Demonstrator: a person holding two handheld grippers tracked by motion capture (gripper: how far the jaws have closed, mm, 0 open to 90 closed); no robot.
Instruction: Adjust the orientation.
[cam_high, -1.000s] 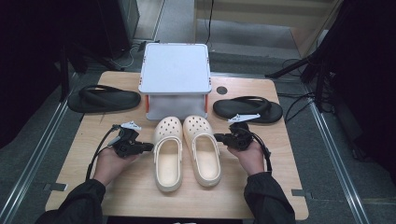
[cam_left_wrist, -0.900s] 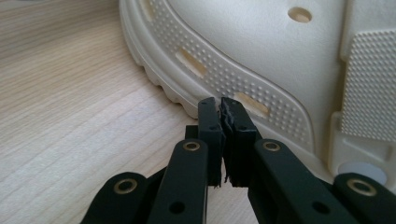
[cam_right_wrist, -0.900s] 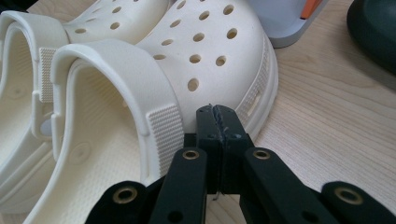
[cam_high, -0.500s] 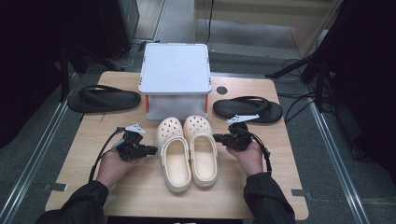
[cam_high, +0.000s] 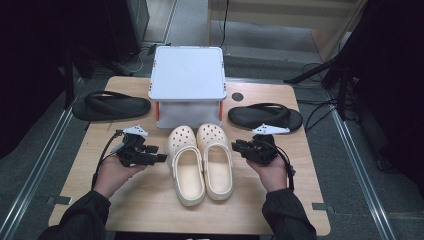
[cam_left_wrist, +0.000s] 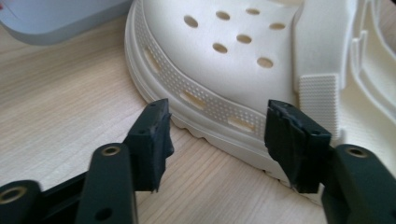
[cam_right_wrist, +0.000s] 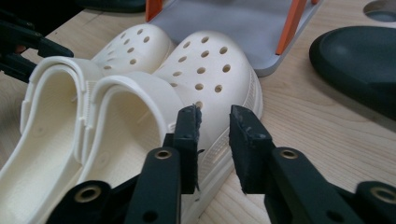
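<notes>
Flanking the pair of cream clogs, both tongs have just been opening and nothing sits between their pads. The left gripper (cam_high: 161, 158) stands spread wide at the outer sole edge of the left clog (cam_high: 186, 162); in the left gripper view its pads frame that sole rim without touching it. The right gripper (cam_high: 235, 148) is parted less far, its pads (cam_right_wrist: 189, 135) hovering just beside the outer rim of the right clog (cam_high: 216, 156), free of it.

Both clogs lie side by side, touching, at the middle of the table (cam_high: 125, 200), toes pointing far and resting just at the open front of the grey shelf (cam_high: 187, 75) with orange legs. That looks like the pairing and squaring-up step done: the shoes are aligned and let go. Whether they are meant to slide farther under the shelf cannot be told from here.

Farther out, a black flip-flop (cam_high: 111, 105) lies far left and another black flip-flop (cam_high: 265, 116) far right, well apart and unhandled. Judging by that, the second pair is probably what remains.
</notes>
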